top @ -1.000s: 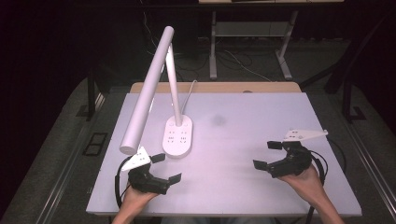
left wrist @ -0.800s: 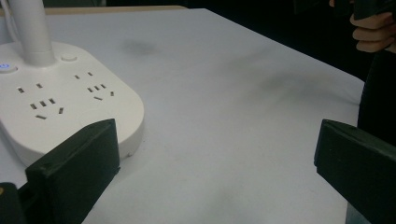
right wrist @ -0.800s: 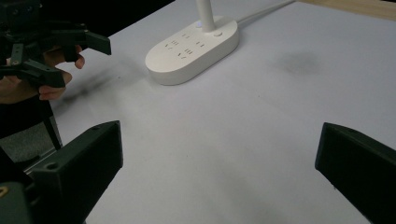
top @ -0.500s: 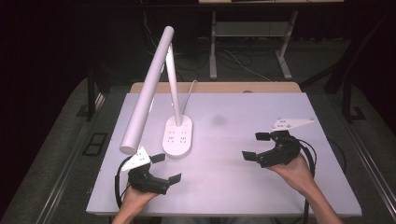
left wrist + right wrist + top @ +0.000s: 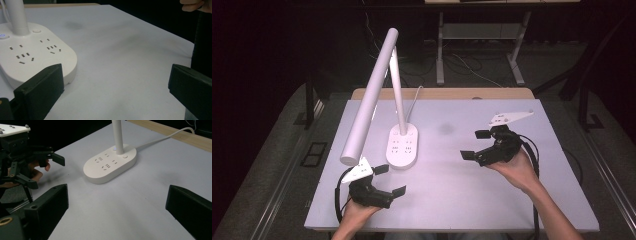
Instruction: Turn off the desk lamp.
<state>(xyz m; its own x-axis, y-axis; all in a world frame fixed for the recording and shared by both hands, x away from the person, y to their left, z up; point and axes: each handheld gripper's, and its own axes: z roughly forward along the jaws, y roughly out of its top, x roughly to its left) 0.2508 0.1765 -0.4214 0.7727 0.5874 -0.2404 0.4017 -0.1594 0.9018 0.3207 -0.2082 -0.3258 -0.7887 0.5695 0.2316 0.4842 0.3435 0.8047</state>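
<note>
A white desk lamp (image 5: 401,145) stands on the pale surface (image 5: 512,200), left of centre and toward the far edge. Its oval base (image 5: 110,163) carries rows of socket slots and two small round buttons beside the thin upright post (image 5: 397,90). From the top of the post a long white tube head (image 5: 368,97) slopes down toward the near left — its lower end hangs above the surface, just beyond the left tongs (image 5: 389,181). A white cord (image 5: 165,137) runs from the base to the far wooden edge.

The left tongs sit near the front edge, just in front of the lamp base, held by the left hand (image 5: 357,212); their jaws stand wide apart with nothing between them. The right tongs (image 5: 475,145) hover right of centre, well apart from the lamp, held by the right hand (image 5: 514,170) — their jaws also stand wide apart and empty, pointing toward the base.
</note>
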